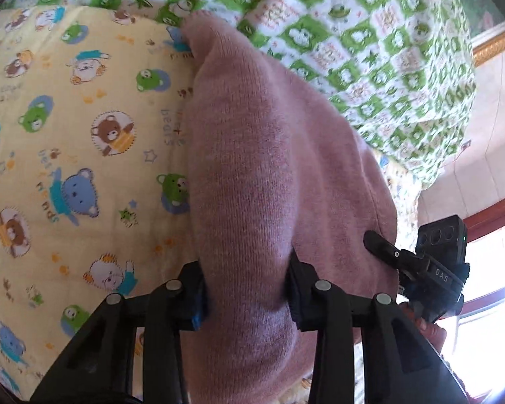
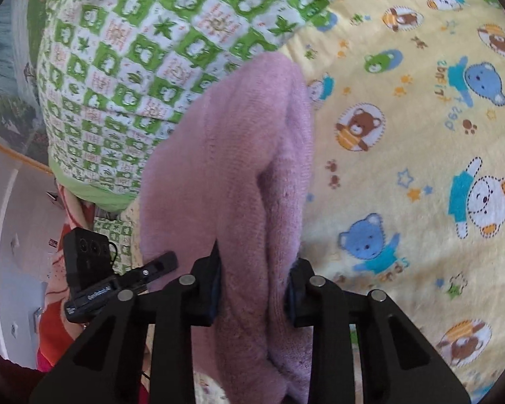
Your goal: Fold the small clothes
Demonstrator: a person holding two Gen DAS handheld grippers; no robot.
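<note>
The work surface is a bed covered by one yellow bear-print sheet [image 1: 67,128], with one green-and-white checked quilt [image 1: 370,33] bunched along its far edge. One pink knitted garment [image 1: 269,155] is seen, lying lengthwise across the sheet from the near edge toward the quilt, bunched into a thick ridge. Two grippers are in use. The left gripper [image 1: 247,289] is clamped on the near end of the garment, fabric pressed between its pads. The right gripper [image 2: 256,289] is clamped likewise on a doubled fold of the same end; in its view the other gripper is seen just beside it.

The step in hand is judged to be a two-point pick-up of the near hem. For a clean fold, both grips should be kept level and drawn apart until the hem is taut, then carried toward the far edge together. All layers should be confirmed held before lifting; a slipped inner layer would leave the fold crooked.
</note>
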